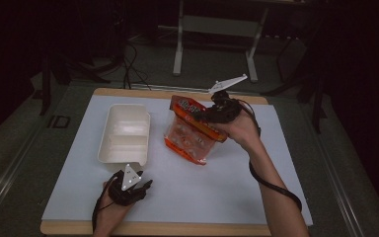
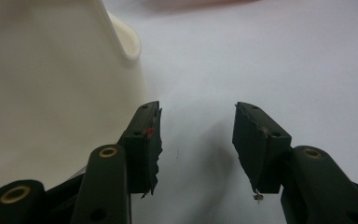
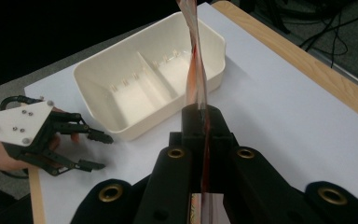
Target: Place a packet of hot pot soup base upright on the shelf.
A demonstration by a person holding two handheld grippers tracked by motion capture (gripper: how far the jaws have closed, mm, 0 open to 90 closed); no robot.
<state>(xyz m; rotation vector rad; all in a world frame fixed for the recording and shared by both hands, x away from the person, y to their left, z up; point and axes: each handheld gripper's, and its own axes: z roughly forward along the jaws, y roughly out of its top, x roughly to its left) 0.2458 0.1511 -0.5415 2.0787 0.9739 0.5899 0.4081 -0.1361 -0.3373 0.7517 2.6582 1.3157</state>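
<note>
High view: an orange snack bag (image 1: 191, 129) is held up over the middle of the desk (image 1: 276, 148), pinched by the right gripper (image 1: 212, 114). Near the front edge, the left gripper (image 1: 145, 186) is kept open, empty, beside a white tray (image 1: 124, 134).

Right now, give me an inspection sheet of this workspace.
Surface: white sheet over a wood-edged table.
Job's things: orange snack bag held up above the sheet, lower end near it; white two-compartment tray to its left, seemingly empty.
Clutter: nothing seen.
Grippers: right gripper shut on the bag's edge; left gripper open, nothing between its jaws, low over the sheet by the tray's near end.
Cables: black cable trailing along the right forearm; more cables on the floor beyond the table.
Surroundings: dark room, white stand legs behind the table.
</note>
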